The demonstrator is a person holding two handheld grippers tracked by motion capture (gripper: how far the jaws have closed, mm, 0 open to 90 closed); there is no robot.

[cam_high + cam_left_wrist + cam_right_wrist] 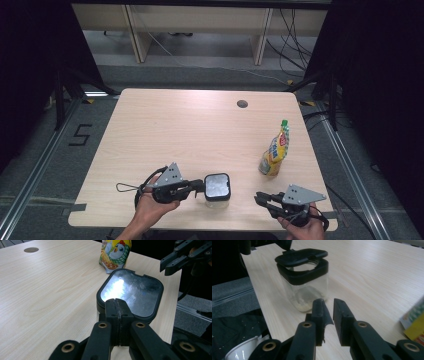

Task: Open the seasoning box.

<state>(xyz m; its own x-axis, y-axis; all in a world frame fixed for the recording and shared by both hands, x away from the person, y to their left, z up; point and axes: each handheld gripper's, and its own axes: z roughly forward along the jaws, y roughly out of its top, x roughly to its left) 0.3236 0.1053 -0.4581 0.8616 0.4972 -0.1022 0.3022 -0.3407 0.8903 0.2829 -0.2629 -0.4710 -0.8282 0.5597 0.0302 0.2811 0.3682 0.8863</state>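
Near the counter's [165, 130] front edge, a little left of its middle, we have the left tongs [200, 187] clenched on the lid [131, 295] of the glass jar [305, 293], tipping it up on one side. Our right tongs [260, 198] hover at the front right corner, nearly clenched with a narrow gap, grasping nothing. We judge the lid-opening step is in hand; next we should swing the lid fully back. Farther off, by the right edge, stands the snack pouch [275, 151], well apart.
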